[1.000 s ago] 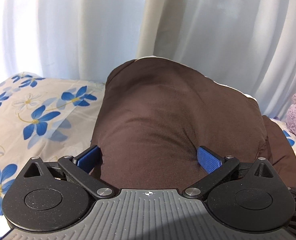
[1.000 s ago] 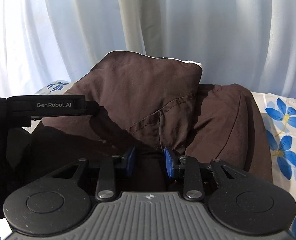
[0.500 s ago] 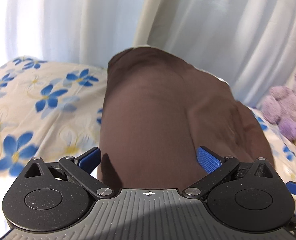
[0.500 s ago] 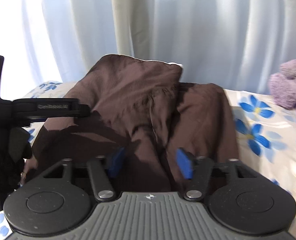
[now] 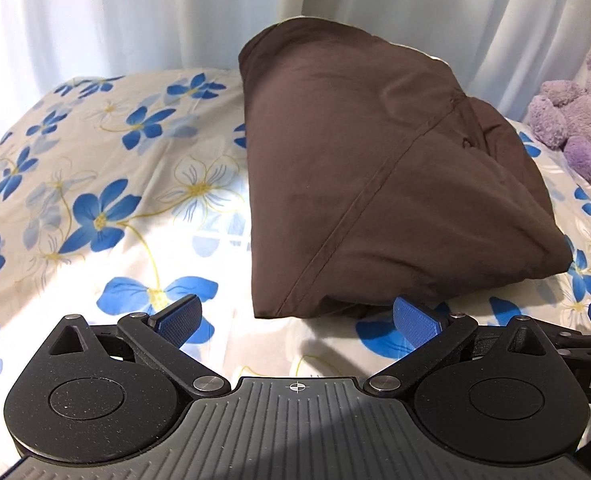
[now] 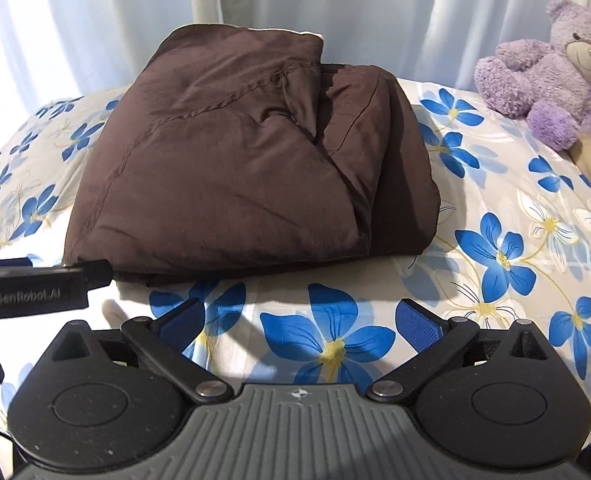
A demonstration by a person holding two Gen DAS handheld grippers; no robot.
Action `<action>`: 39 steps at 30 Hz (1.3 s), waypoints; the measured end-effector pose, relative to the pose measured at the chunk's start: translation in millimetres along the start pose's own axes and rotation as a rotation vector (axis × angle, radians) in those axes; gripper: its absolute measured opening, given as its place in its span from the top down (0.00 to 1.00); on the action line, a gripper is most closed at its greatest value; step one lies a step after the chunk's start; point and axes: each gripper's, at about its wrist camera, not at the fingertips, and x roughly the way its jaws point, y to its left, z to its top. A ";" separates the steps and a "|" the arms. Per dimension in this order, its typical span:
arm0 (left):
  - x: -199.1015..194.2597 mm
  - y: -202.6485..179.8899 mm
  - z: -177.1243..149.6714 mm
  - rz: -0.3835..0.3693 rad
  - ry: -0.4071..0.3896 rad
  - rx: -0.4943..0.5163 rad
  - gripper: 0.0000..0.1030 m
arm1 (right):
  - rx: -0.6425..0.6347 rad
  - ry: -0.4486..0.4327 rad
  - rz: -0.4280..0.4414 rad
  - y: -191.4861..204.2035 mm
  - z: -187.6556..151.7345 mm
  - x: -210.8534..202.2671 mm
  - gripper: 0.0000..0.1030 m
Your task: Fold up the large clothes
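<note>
A dark brown garment (image 5: 375,176) lies folded in a thick bundle on the flowered bed sheet (image 5: 95,200); it also shows in the right wrist view (image 6: 247,168). My left gripper (image 5: 295,318) is open and empty, just short of the bundle's near edge. My right gripper (image 6: 301,320) is open and empty, over the sheet a little in front of the bundle. The left gripper's body (image 6: 35,288) shows at the left edge of the right wrist view.
A purple teddy bear (image 6: 551,68) sits at the back right of the bed, also in the left wrist view (image 5: 575,116). White curtains (image 6: 335,0) hang behind the bed. Flowered sheet (image 6: 515,240) lies bare to the left and right of the bundle.
Both grippers have pulled back from the brown garment. The right gripper, nearly shut around fabric a second ago, has opened and let go. The bundle now lies free on the sheet.
</note>
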 end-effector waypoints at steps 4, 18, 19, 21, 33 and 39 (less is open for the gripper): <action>-4.7 -2.4 -1.1 -0.006 -0.003 0.014 0.00 | 0.012 0.015 -0.028 3.1 3.2 -1.3 0.01; -4.8 -4.6 -2.2 -0.003 0.012 0.029 0.00 | 0.024 0.004 -0.038 6.4 5.5 -8.7 0.01; -4.7 -5.1 -2.4 -0.003 0.013 0.032 0.00 | 0.025 0.005 -0.037 6.4 5.7 -8.8 0.01; -4.6 -6.0 -2.7 -0.003 0.016 0.037 0.00 | 0.027 0.008 -0.036 6.4 6.0 -8.4 0.01; -3.2 -7.9 -2.4 -0.007 0.024 0.050 0.00 | 0.041 0.015 -0.044 4.6 6.9 -7.5 0.01; -3.3 -9.6 -2.3 -0.007 0.023 0.059 0.00 | 0.045 0.013 -0.046 4.1 6.8 -7.7 0.01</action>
